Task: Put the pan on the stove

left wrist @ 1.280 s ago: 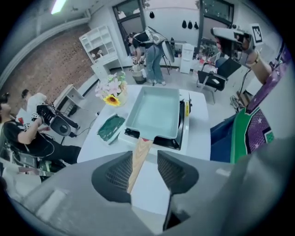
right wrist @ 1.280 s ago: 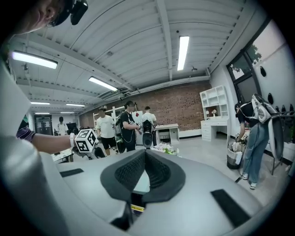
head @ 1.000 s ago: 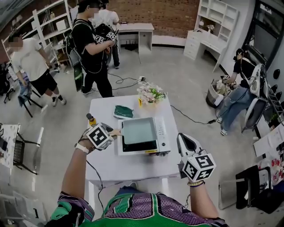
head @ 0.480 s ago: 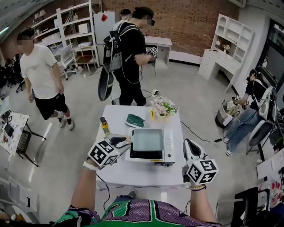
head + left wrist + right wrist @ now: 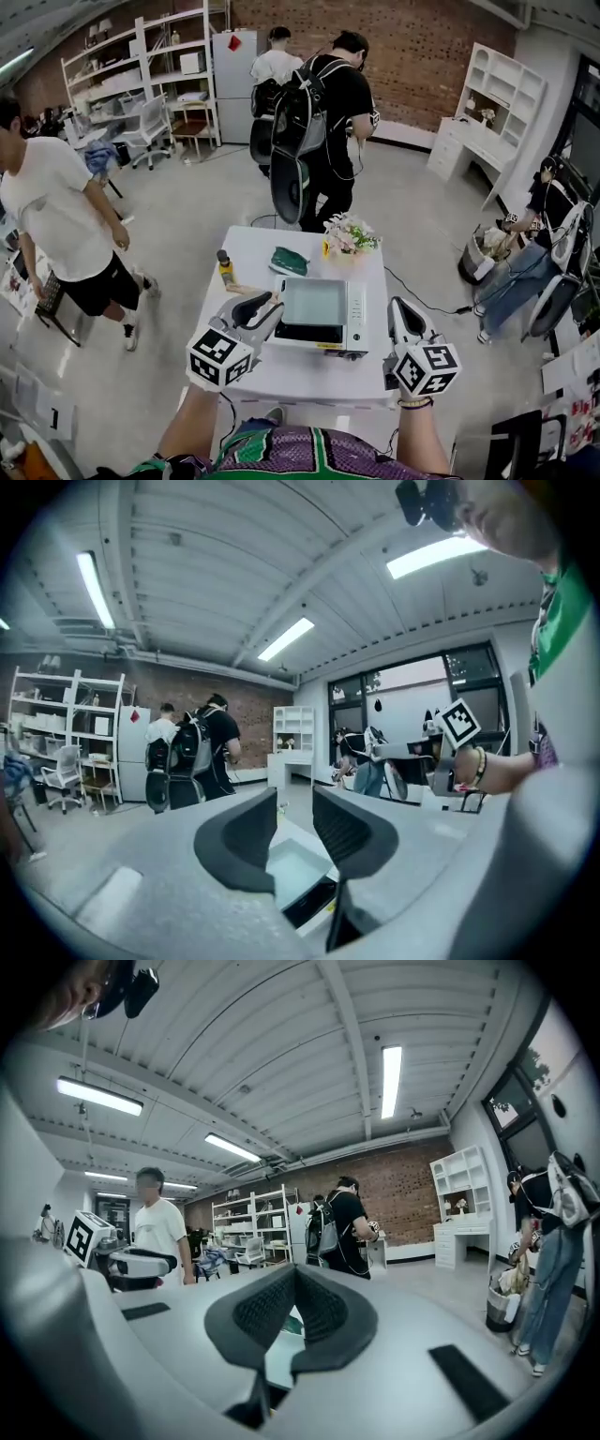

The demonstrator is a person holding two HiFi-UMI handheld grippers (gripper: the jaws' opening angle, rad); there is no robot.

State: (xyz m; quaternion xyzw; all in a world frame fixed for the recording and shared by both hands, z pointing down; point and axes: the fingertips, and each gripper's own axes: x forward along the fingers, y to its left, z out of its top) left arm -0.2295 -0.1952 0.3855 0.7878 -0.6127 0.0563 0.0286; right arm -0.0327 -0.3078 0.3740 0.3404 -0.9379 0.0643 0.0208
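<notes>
The stove [image 5: 314, 302], a white countertop unit with a pale glass top, sits mid-table on the white table [image 5: 309, 370]. No pan shows in any view. My left gripper [image 5: 267, 302] hovers at the stove's near left corner, pointing at it; its jaws are closing, with a gap still between them and nothing in it. In the left gripper view the stove [image 5: 295, 869] shows through that gap, past the left gripper [image 5: 294, 803]. My right gripper [image 5: 396, 305] hangs over the table's right edge beside the stove. Seen in its own view, the right gripper [image 5: 293, 1274] is shut and empty.
A green cloth [image 5: 288, 261], a small bottle [image 5: 224, 267] and a bunch of flowers [image 5: 348, 234] stand on the table's far part. A person in white [image 5: 56, 225] walks at the left. A person with a backpack [image 5: 323, 122] stands beyond the table.
My left gripper has drawn back from the stove's left edge toward me, with its jaws narrower. The right gripper has barely moved. The person in white has come closer on the left.
</notes>
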